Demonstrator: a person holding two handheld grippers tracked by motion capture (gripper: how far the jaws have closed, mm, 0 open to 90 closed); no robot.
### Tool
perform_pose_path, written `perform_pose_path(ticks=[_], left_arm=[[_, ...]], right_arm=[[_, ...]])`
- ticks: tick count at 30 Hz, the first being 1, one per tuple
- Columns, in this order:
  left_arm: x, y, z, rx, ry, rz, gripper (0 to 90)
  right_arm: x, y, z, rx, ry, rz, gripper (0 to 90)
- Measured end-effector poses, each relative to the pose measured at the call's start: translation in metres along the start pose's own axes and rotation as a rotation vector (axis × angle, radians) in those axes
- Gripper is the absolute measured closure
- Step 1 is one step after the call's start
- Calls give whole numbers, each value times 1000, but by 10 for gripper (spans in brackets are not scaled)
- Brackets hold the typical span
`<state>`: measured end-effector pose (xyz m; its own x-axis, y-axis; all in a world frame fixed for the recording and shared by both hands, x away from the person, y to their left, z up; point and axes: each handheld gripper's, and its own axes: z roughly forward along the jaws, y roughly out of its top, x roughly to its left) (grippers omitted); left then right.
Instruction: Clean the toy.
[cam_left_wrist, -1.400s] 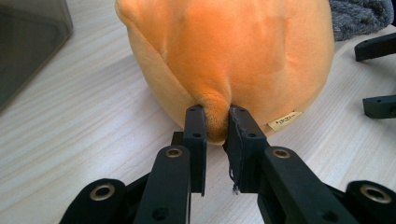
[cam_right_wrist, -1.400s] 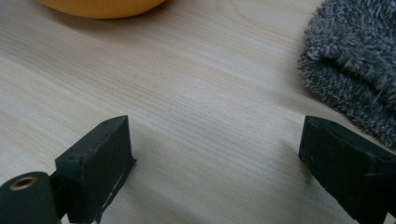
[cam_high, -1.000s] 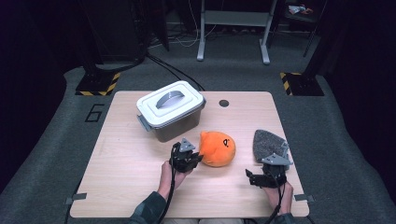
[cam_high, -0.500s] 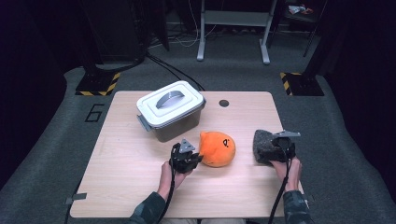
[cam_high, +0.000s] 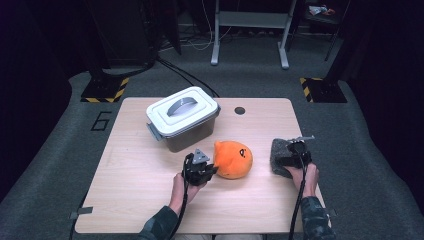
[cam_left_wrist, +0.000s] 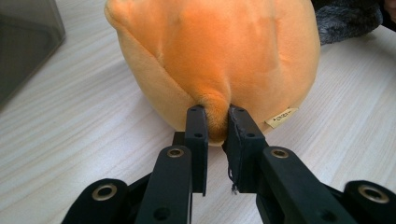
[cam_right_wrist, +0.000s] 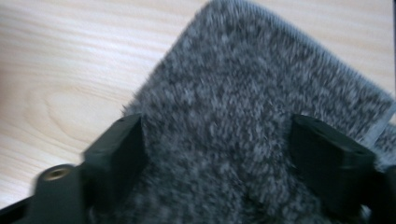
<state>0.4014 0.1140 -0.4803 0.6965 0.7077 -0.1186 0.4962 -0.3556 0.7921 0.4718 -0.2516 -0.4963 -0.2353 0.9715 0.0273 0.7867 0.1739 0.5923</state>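
An orange plush toy (cam_high: 234, 159) lies on the wooden table (cam_high: 140, 200), right of centre. My left gripper (cam_high: 212, 169) is at its left side, shut on a pinched fold of orange fabric (cam_left_wrist: 215, 116). A grey furry cloth piece (cam_high: 279, 152) lies near the table's right edge. My right gripper (cam_high: 289, 160) is over it. In the right gripper view its two jaws straddle the grey fur (cam_right_wrist: 243, 102), still wide apart; they have just been closing with the fur between them.
A grey lidded plastic box (cam_high: 182, 117) with a handle stands behind the orange toy, left of centre. A small dark round hole (cam_high: 240, 110) is in the tabletop near the back edge. The box's dark wall (cam_left_wrist: 23, 42) appears at the upper left of the left gripper view.
My right gripper has moved from the table's front edge away from the person and onto the grey furry piece. The left gripper and orange toy have stayed put.
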Motion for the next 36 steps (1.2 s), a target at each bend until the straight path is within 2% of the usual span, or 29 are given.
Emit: perform_pose_path(ticks=[1,3,7,11,12,15,17,22,25,29,30,34,36], left_arm=[[0,0,0,-6,4,0,795],[-1,0,0,-3,7,3,795],[-2,-1,0,-7,8,-3,794],[-2,0,0,-7,10,5,794],[-3,0,0,-11,6,-1,794],[-2,1,0,-3,3,-2,795],[-1,1,1,-4,2,-3,795],[-2,1,1,-16,2,-14,795],[-3,3,2,-11,-2,-10,795],[-3,3,3,-18,-6,-20,796],[-3,2,2,-20,-8,-23,797],[-2,1,2,-27,-13,-29,799],[-1,1,2,-19,-17,-28,800]], right_arm=[[-2,-1,2,5,2,-8,220],[-2,-4,5,19,8,15,251],[-2,-8,6,-8,-4,-5,345],[-2,-12,3,-34,-1,10,494],[-4,-13,2,-40,3,-2,528],[-6,-14,1,-49,9,4,591],[-6,-14,0,-43,14,26,633],[-8,-16,-1,-64,28,21,718],[-9,-17,-3,-80,38,57,745],[-13,-19,-12,-117,57,60,754],[-13,-19,-21,-146,76,77,758],[-12,-16,-34,-166,101,67,761],[-12,-12,-44,-184,150,76,761]])
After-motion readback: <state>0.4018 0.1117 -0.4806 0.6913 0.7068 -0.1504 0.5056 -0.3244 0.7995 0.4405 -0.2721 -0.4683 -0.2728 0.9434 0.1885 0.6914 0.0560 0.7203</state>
